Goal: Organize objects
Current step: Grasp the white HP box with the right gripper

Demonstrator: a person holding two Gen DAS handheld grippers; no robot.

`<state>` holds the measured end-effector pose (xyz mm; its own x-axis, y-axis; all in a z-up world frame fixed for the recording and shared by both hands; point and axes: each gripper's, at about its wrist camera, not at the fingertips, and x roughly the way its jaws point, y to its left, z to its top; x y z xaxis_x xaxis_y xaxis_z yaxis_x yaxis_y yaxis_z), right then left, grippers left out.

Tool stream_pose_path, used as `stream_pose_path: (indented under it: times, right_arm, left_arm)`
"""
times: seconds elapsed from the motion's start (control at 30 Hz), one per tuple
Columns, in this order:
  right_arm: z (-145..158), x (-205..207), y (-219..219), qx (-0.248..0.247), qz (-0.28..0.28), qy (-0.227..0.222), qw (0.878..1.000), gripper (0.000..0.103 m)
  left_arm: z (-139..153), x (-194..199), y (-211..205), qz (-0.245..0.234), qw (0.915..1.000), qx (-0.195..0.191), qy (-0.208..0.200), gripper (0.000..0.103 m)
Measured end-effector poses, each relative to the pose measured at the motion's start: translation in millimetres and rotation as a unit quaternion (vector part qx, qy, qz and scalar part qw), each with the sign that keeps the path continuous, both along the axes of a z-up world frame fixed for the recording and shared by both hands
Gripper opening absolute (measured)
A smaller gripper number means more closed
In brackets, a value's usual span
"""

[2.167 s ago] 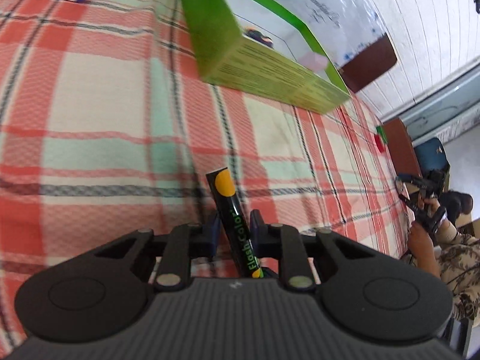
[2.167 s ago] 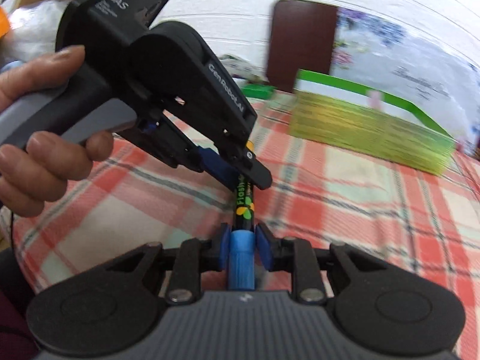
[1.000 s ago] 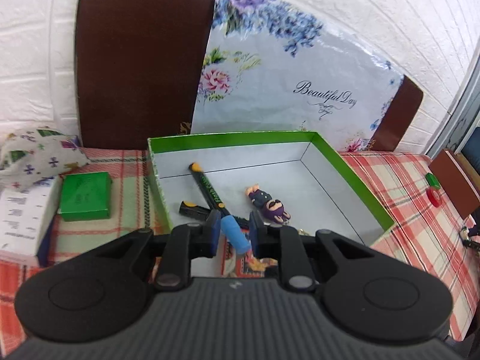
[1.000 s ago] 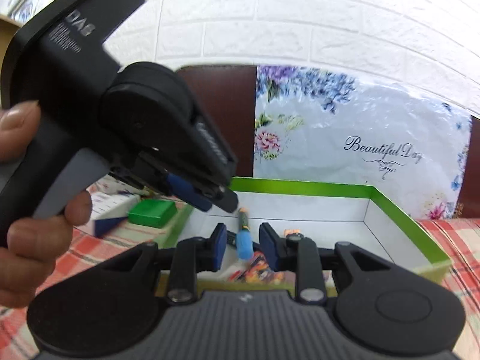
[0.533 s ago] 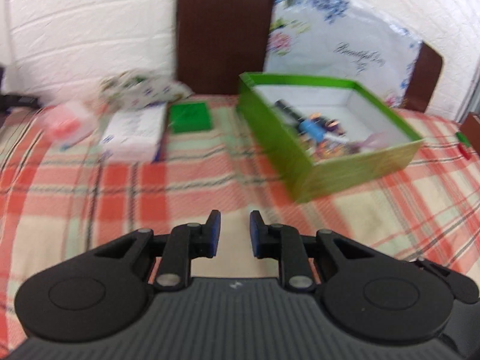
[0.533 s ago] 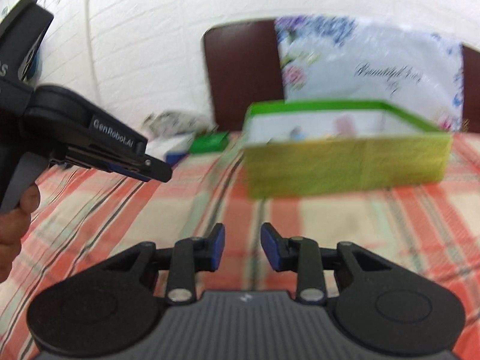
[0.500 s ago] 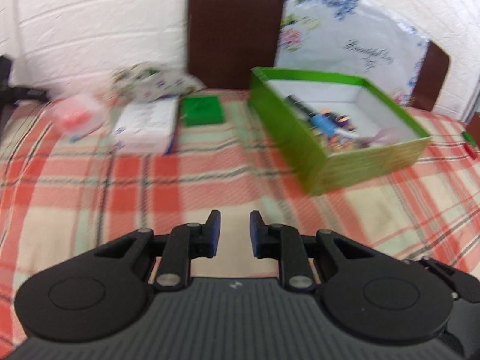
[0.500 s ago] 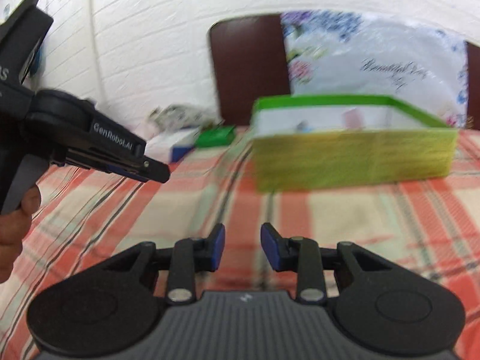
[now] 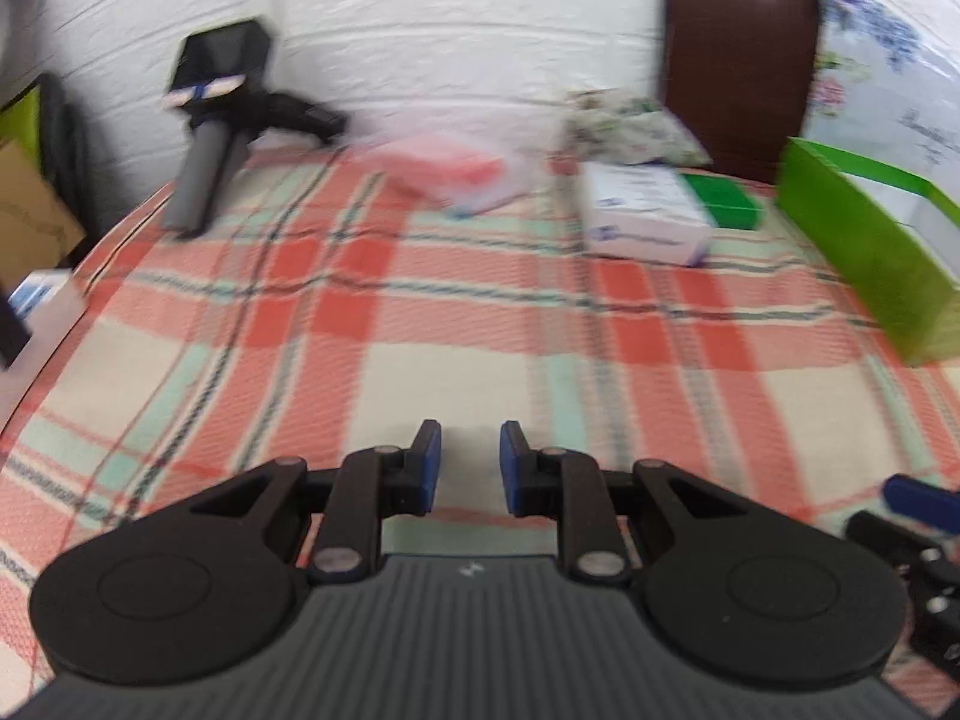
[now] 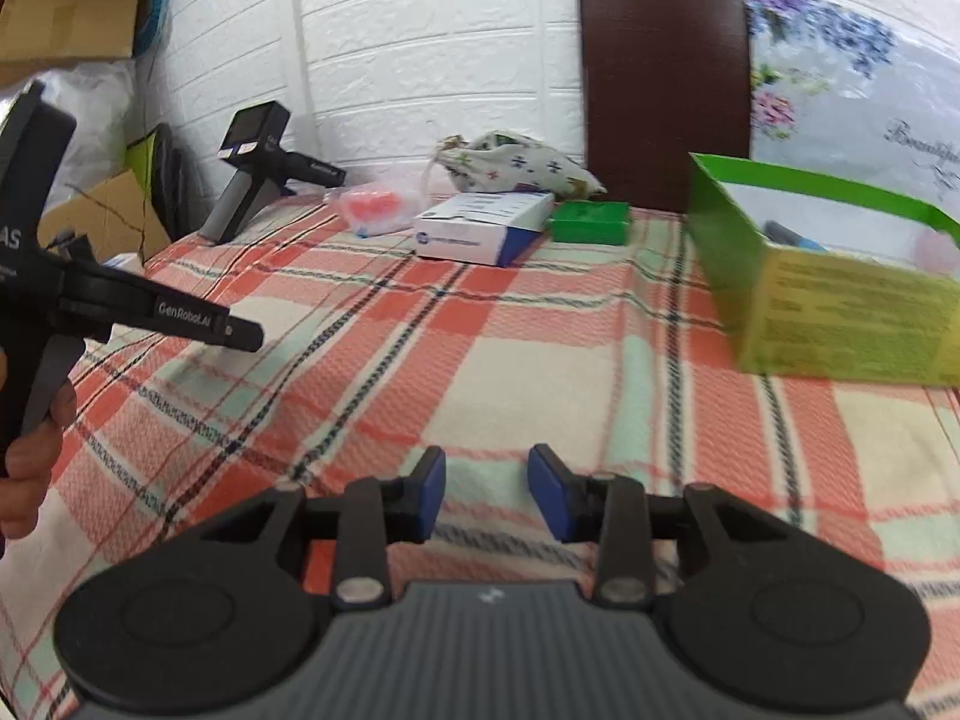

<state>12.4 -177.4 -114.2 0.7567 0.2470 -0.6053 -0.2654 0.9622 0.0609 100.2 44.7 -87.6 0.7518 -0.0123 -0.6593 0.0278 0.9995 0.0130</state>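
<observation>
A green open box (image 10: pixel 828 294) stands on the plaid cloth at the right, with a marker tip (image 10: pixel 792 237) showing over its rim; it also shows in the left wrist view (image 9: pixel 870 240). My left gripper (image 9: pixel 470 459) is open and empty, low over the cloth. My right gripper (image 10: pixel 487 489) is open and empty over the cloth. The left gripper shows from the side at the left of the right wrist view (image 10: pixel 240 336).
At the back lie a white carton (image 10: pixel 486 228), a small green box (image 10: pixel 591 222), a clear bag with pink contents (image 10: pixel 375 207) and a patterned cloth pouch (image 10: pixel 516 165). A spare black gripper (image 10: pixel 258 168) stands at the far left edge. A brown chair back (image 10: pixel 666 90) stands behind.
Both grippers let go of the marker in the green box, then pulled back and turned left. The box has shifted to the right of both views.
</observation>
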Motion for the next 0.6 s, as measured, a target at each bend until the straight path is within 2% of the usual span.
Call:
stream_pose_path:
  times: [0.03, 0.13, 0.23, 0.3, 0.33, 0.37, 0.43, 0.5, 0.57, 0.6]
  right_arm:
    - [-0.6, 5.9, 6.5, -0.005, 0.007, 0.000, 1.000, 0.034]
    - [0.0, 32.7, 26.8, -0.017, 0.026, -0.006, 1.000, 0.034]
    - [5.7, 74.7, 43.7, -0.012, 0.022, -0.028, 0.999, 0.036]
    - [11.7, 109.3, 51.5, 0.007, 0.005, -0.037, 0.999, 0.061]
    - [14.2, 128.5, 56.0, 0.014, -0.011, -0.039, 0.999, 0.066]
    - [16.5, 146.5, 61.7, 0.020, -0.027, -0.039, 0.999, 0.075]
    - [17.0, 179.2, 72.4, 0.027, -0.040, -0.031, 0.998, 0.080]
    - [11.0, 204.9, 85.6, -0.009, -0.059, -0.026, 0.998, 0.091]
    - [3.4, 217.1, 93.2, -0.065, -0.077, -0.016, 0.995, 0.087]
    - [2.0, 214.4, 94.2, -0.076, -0.070, -0.019, 0.994, 0.085]
  left_arm:
    - [-1.8, -2.3, 9.8, 0.002, 0.9998, -0.010, -0.018, 0.026]
    - [-10.3, -8.7, 23.7, 0.006, 0.9983, 0.008, -0.057, 0.030]
    - [-16.8, -15.3, 27.7, 0.000, 0.9962, -0.003, -0.088, 0.031]
    - [-18.1, -15.3, 29.5, -0.003, 0.9955, -0.013, -0.094, 0.032]
    - [-18.6, -15.1, 31.1, -0.003, 0.9952, -0.020, -0.096, 0.032]
    - [-18.8, -15.6, 32.7, -0.003, 0.9949, -0.028, -0.097, 0.032]
    - [-19.9, -14.6, 36.0, -0.003, 0.9944, -0.039, -0.099, 0.032]
    - [-20.3, -13.6, 37.0, -0.003, 0.9941, -0.045, -0.099, 0.033]
    - [-20.5, -14.4, 37.3, -0.003, 0.9938, -0.049, -0.099, 0.033]
    - [-20.7, -14.4, 38.2, -0.003, 0.9936, -0.052, -0.100, 0.033]
